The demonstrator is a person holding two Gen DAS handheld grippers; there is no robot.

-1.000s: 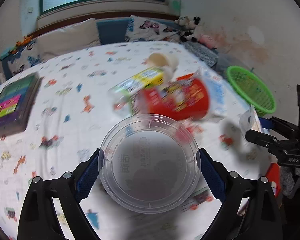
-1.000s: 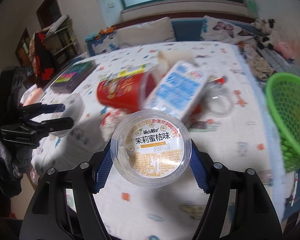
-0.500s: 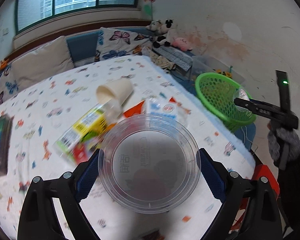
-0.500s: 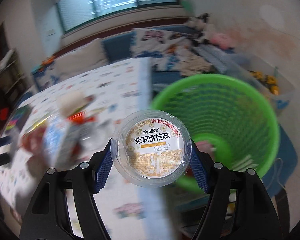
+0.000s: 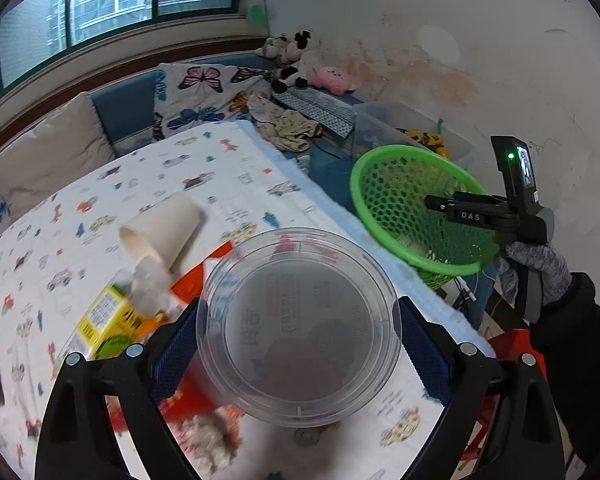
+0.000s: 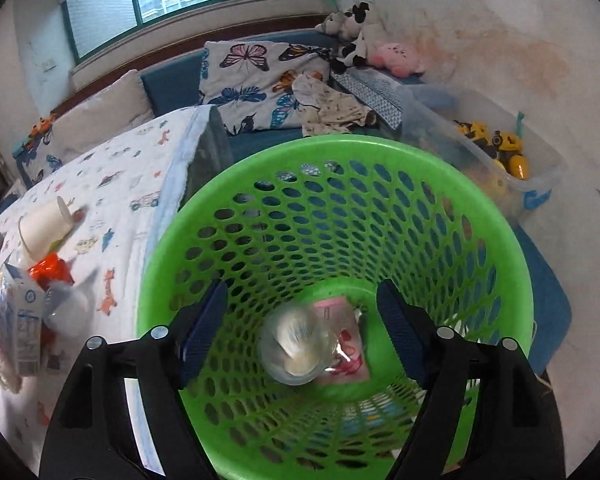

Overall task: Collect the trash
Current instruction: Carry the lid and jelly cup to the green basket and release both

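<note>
Right tongs (image 6: 300, 320) spread above green basket (image 6: 512, 264), dessert cup (image 6: 296, 348) inside; left tongs (image 5: 298, 340) pinching clear lid (image 5: 298, 326) over table's right edge: swing over basket rim, then release.

My left gripper (image 5: 299, 330) carries a plastic cup (image 5: 299, 326) at lower centre, over the bed (image 5: 228, 168); a paper cup (image 5: 162, 230) lies upper left of it. The basket (image 6: 496, 240) fills my right view, a dessert cup (image 6: 298, 346) inside, low centre.
</note>
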